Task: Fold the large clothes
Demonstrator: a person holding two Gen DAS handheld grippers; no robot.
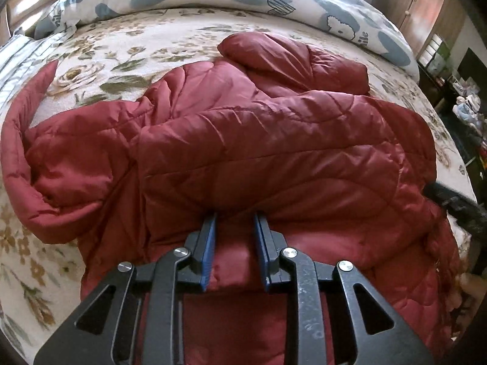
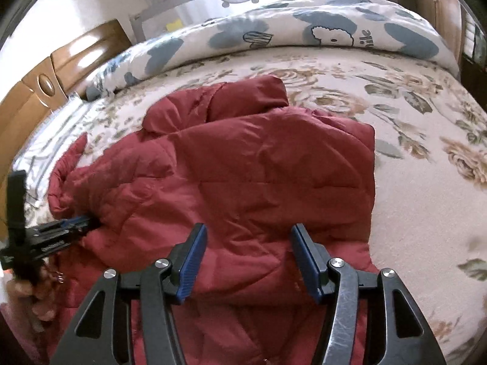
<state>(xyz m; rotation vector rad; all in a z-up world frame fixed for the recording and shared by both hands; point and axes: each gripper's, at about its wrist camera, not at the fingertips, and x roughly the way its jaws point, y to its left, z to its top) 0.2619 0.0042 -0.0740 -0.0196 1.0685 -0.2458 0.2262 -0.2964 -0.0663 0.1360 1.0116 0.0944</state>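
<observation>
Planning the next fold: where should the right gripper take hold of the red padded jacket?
Probably the near right corner of the red padded jacket, coming from the near side with the right gripper. That edge lies straight and free on the bedspread.

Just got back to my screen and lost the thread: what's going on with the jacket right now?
A person is working a red padded jacket on a bed with a flowered sheet, a gripper in each hand. The jacket lies partly folded, one sleeve trailing off to the side. The left gripper noses into a thick fold, jaws narrowly apart with fabric bulging between the tips. The right gripper hovers wide open over the jacket's near part, gripping nothing. A rolled duvet lies beyond.
</observation>
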